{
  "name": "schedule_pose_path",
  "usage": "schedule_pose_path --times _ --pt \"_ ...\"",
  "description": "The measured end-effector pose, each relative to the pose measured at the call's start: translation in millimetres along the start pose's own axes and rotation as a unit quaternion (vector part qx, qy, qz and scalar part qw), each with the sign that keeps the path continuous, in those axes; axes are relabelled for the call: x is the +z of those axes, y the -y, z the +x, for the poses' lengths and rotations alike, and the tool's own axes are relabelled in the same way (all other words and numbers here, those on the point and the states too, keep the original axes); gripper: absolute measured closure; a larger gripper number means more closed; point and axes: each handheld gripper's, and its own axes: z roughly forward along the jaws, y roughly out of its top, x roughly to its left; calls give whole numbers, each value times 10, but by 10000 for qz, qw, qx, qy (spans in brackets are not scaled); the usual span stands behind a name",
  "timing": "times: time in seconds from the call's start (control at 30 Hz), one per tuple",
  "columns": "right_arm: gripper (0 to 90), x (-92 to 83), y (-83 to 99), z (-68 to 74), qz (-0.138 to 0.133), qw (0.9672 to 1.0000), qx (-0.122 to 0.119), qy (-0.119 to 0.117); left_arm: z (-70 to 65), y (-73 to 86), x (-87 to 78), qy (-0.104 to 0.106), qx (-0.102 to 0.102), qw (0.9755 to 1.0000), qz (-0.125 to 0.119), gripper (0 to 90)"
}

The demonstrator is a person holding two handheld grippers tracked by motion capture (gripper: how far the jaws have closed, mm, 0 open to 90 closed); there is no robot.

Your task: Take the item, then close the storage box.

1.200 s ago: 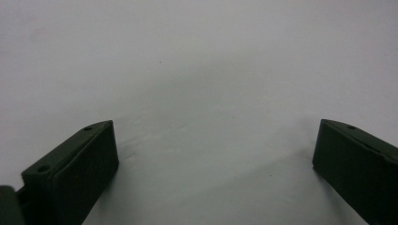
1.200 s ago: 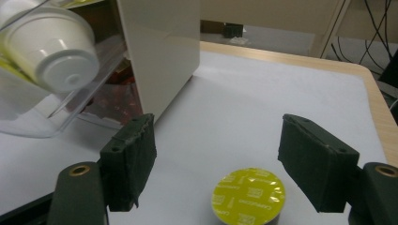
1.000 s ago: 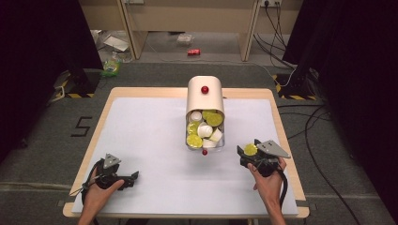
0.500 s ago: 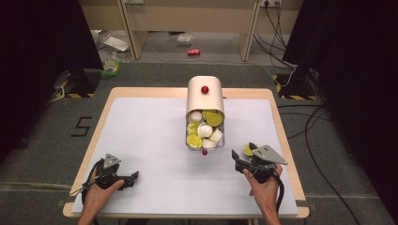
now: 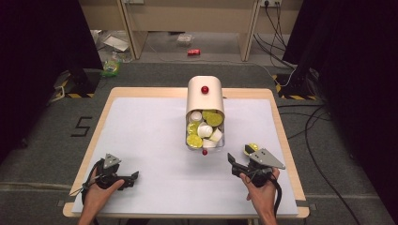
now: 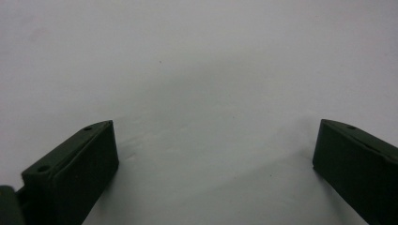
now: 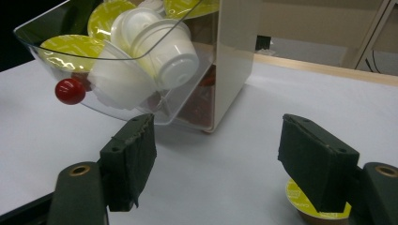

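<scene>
A cream capsule dispenser (image 5: 204, 96) with a red knob stands at the table's middle. Its clear drawer (image 5: 205, 132) (image 7: 56, 33) is pulled out and holds several white capsules and yellow-green-lidded ones. One capsule (image 5: 252, 148) (image 7: 300, 199) with a yellow-green lid sits on the table right of the drawer, partly hidden behind the right jaw in the right gripper view. My right gripper (image 5: 240, 156) (image 7: 225, 145) is open beside it, nothing between the jaws, aimed at the drawer front. My left gripper (image 5: 131, 179) (image 6: 213, 150) rests open and empty on the white table at the near left.
The white tabletop (image 5: 150, 140) has a wooden border (image 5: 286, 140). A red knob (image 5: 204, 152) (image 7: 70, 91) sticks out from the drawer front toward the near edge. Cables trail from both grippers; floor cables lie to the right of the table.
My right gripper has drawn back toward the near edge, away from the lone capsule, which stayed in place on the table. The left gripper has not moved.
</scene>
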Motion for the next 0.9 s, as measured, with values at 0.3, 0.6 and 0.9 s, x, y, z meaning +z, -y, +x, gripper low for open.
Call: schedule_pose_path --times 0.3,0.6,0.9 --pt "281 9 -17 95 -84 9999 -79 -71 0 0 0 -1 1 10000 -1 0" --pt "278 37 -29 153 -154 9997 -160 -115 0 0 0 -2 2 10000 2 0" --pt "276 126 -35 189 -138 9995 -224 -163 0 0 0 0 1 10000 0 0"
